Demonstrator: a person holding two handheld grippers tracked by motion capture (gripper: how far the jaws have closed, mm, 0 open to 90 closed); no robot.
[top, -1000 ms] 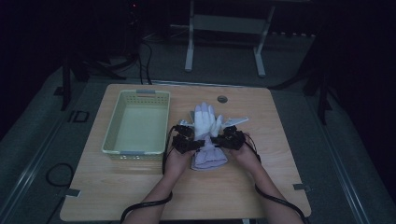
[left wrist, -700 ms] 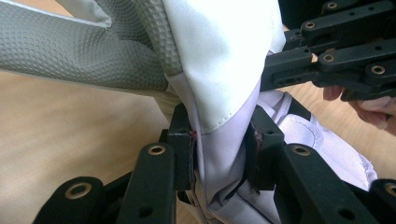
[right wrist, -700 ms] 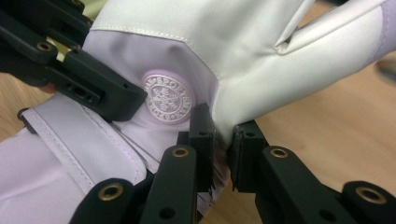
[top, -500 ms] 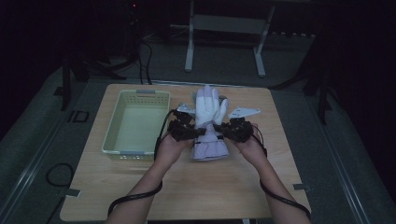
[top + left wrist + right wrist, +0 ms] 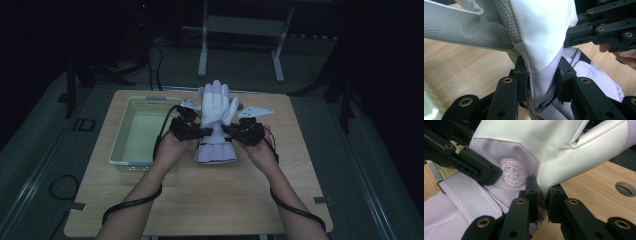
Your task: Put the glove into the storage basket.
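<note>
A white and lilac winter glove (image 5: 216,112) is held up over the middle of the table, fingers pointing away, its lilac cuff (image 5: 215,151) hanging toward the wood. My left gripper (image 5: 200,132) is shut on the glove's left edge at the wrist; in the left gripper view its jaws pinch the lilac fabric (image 5: 541,82). My right gripper (image 5: 229,131) is shut on the right edge beside the thumb. In the right gripper view a round embossed badge (image 5: 513,173) sits just left of the pinch, with the other gripper (image 5: 474,168) behind it.
A pale green basket (image 5: 142,131) stands at the table's left, close to my left hand. A second white glove (image 5: 255,112) lies flat behind the held one. A round hole (image 5: 625,189) is in the wooden tabletop (image 5: 200,195). Cables trail from both grippers over the front edge.
Both grippers have lifted the glove off the table and carried it away from the person, so it now stands more upright.
</note>
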